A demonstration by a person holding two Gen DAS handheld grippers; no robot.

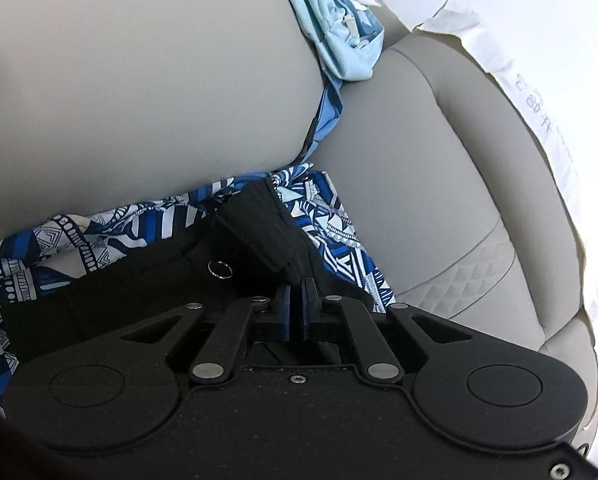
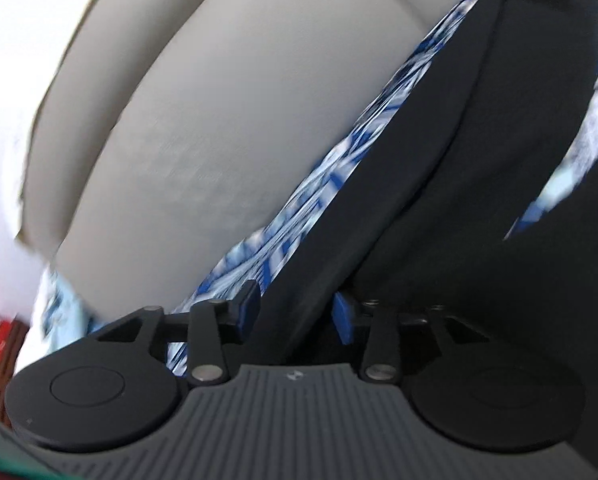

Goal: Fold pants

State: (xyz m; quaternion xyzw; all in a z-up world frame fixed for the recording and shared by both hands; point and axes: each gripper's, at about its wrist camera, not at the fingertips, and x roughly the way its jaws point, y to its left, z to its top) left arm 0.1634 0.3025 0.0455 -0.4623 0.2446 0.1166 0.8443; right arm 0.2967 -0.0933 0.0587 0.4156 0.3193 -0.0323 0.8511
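Black pants (image 1: 139, 288) lie on a blue-and-white patterned cloth (image 1: 339, 232) spread over a grey sofa. In the left wrist view my left gripper (image 1: 297, 300) is shut on a fold of the black fabric just below the ribbed waistband (image 1: 259, 220), beside a small metal ring (image 1: 220, 270). The right wrist view is blurred. There my right gripper (image 2: 297, 310) stands open, and a long edge of the black pants (image 2: 479, 160) runs between its blue pads (image 2: 251, 304) without being pinched.
Grey sofa cushions (image 1: 139, 80) (image 2: 199, 120) rise behind the clothes. A light blue garment (image 1: 339, 40) is tucked in the gap between cushions. White paper or cloth (image 1: 539, 100) lies along the sofa's right side. Something red (image 2: 3, 340) shows at the far left.
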